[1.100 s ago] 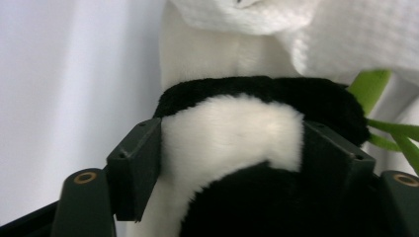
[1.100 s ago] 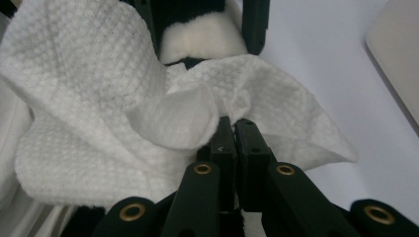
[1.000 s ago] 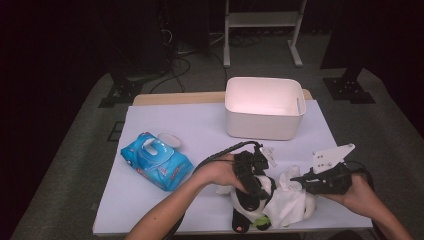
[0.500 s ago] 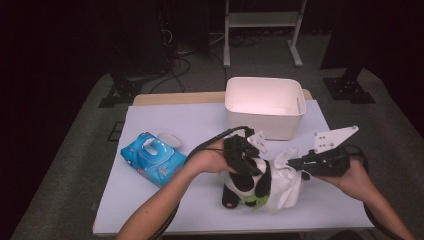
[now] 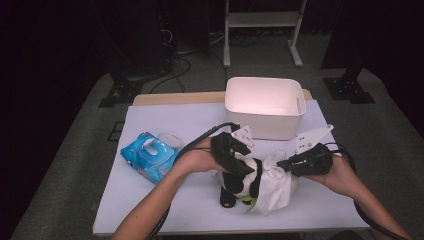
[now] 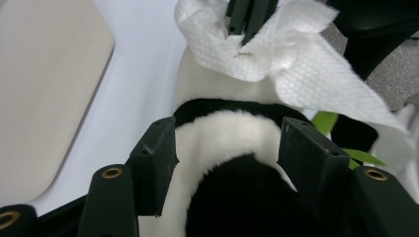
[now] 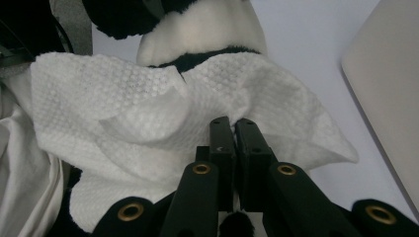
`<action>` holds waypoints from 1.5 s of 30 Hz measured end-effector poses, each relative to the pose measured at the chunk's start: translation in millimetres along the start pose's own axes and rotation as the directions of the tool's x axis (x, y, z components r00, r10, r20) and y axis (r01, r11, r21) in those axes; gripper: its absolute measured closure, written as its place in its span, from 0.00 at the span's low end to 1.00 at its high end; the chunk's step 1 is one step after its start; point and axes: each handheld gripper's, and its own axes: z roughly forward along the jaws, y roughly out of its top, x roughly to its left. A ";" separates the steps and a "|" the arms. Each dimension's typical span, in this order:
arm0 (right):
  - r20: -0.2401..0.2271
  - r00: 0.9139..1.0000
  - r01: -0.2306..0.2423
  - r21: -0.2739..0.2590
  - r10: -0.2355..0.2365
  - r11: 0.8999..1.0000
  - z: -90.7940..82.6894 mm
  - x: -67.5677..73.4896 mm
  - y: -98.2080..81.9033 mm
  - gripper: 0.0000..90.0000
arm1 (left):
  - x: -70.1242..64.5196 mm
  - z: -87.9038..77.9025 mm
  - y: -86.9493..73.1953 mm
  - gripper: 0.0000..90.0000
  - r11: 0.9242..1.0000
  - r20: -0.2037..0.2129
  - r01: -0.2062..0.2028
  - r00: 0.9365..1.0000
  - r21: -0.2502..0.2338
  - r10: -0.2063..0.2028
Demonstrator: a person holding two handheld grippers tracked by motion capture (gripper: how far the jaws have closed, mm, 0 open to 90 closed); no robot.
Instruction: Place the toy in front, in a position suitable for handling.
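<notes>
A black and white plush panda (image 5: pixel 235 190) stands near the table's front, right of the middle. My left gripper (image 5: pixel 245 172) comes at it from the left. In the left gripper view the fur (image 6: pixel 222 138) fills the gap between both pads (image 6: pixel 157 160); the jaws have just been opening a little, with the panda still between them. My right gripper (image 5: pixel 281 164) is shut on a white textured wipe (image 7: pixel 123 118), which lies bunched against the panda's pale side (image 7: pixel 207 29). The wipe (image 5: pixel 275 187) drapes over the toy's right half.
A white plastic bin (image 5: pixel 264 107) stands just behind the hands at the back right. A blue pack of wipes (image 5: pixel 149 157) lies on the left of the pale table (image 5: pixel 165 210). Cables trail from both grippers toward the front edge.
Both hands and the panda have shifted left and away from the front edge, toward the bin, and the toy sits more upright. The wipe stays in the right gripper.
</notes>
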 end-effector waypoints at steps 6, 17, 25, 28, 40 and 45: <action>0.000 1.000 -0.019 -0.024 0.019 1.000 -5.0 -3.3 3.3 0.93 | 0.3 -15.7 -19.8 0.42 0.999 -0.020 0.041 0.999 0.011 -0.041; 0.002 1.000 -0.019 -0.038 0.019 0.999 -16.0 -4.2 14.9 0.77 | -2.3 -5.0 -27.8 0.42 0.998 -0.004 0.061 0.998 -0.011 -0.061; -0.040 0.999 0.012 -0.021 -0.013 1.000 -24.5 2.5 19.8 0.59 | -1.8 -5.1 -29.6 0.42 0.998 -0.003 0.067 0.998 -0.016 -0.067; -0.052 0.997 0.055 0.028 -0.053 0.998 -18.7 9.4 19.0 0.52 | -1.8 -5.1 -30.2 0.42 0.997 -0.001 0.069 0.998 -0.019 -0.069; 0.049 0.977 0.202 0.094 -0.207 0.975 4.9 26.6 13.9 0.59 | -2.7 0.2 -33.0 0.44 0.997 0.010 0.075 0.997 -0.034 -0.075; 0.009 0.984 0.176 0.045 -0.176 0.983 -1.0 22.5 19.6 0.89 | -6.5 0.9 -34.2 0.44 0.997 0.019 0.071 0.997 -0.044 -0.070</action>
